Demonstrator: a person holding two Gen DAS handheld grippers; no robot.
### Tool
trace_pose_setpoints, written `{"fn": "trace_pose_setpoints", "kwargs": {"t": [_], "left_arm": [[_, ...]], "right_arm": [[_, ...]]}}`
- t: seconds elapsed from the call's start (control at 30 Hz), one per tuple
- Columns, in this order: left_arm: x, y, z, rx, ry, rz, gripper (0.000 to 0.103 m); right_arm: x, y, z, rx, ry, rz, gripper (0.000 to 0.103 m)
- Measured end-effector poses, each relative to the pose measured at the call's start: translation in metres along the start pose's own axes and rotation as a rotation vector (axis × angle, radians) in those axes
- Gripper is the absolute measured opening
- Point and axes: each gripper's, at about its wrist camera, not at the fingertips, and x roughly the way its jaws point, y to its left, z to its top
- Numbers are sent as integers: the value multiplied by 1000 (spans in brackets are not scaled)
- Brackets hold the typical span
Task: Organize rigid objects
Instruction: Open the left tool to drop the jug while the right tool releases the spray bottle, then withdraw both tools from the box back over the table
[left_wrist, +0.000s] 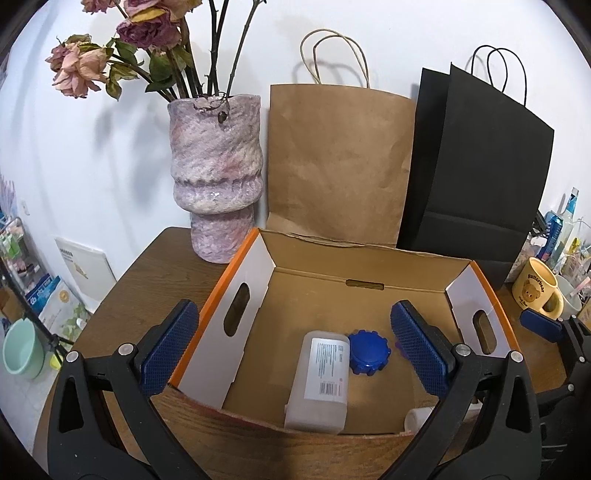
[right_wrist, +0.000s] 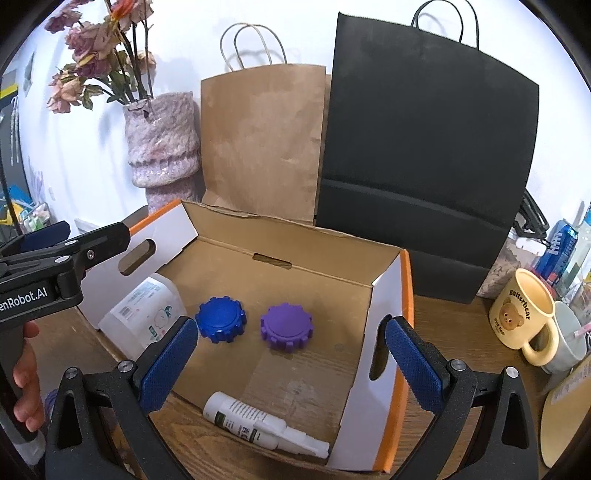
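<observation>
An open cardboard box (right_wrist: 391, 295) with orange edges sits on the wooden table (left_wrist: 147, 266). Lying in it are a translucent labelled bottle (left_wrist: 317, 380), a blue gear-shaped lid (left_wrist: 367, 350), a purple gear-shaped lid (right_wrist: 286, 326) and a white spray bottle (right_wrist: 258, 421). My left gripper (left_wrist: 293, 314) hangs open above the box's near-left part, over the translucent bottle, holding nothing. My right gripper (right_wrist: 291, 326) is open too, with one pad inside the box and the other outside its right wall, also holding nothing. In the right wrist view the left gripper (right_wrist: 85, 232) shows at the left edge.
Behind the box stand a pink-purple vase (left_wrist: 218, 177) of dried roses, a brown paper bag (left_wrist: 340, 162) and a black paper bag (left_wrist: 476, 166). A yellow bear mug (right_wrist: 524, 314) and a grey cup (right_wrist: 569, 339) stand to the right. A hand (right_wrist: 26, 387) grips the left handle.
</observation>
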Motion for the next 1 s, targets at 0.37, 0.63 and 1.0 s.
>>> {"fn": "trace_pose_setpoints", "kwargs": {"t": [0.37, 0.63, 1.0], "left_arm": [[-30, -2, -13, 15, -17, -10, 103], [-54, 0, -29, 13, -13, -16, 103], [-89, 8, -60, 9, -6, -6, 103]], "right_arm": [[-32, 5, -12, -8, -38, -6, 103], [-55, 9, -29, 1, -44, 10, 103], [-87, 19, -63, -8, -17, 38, 103]]}}
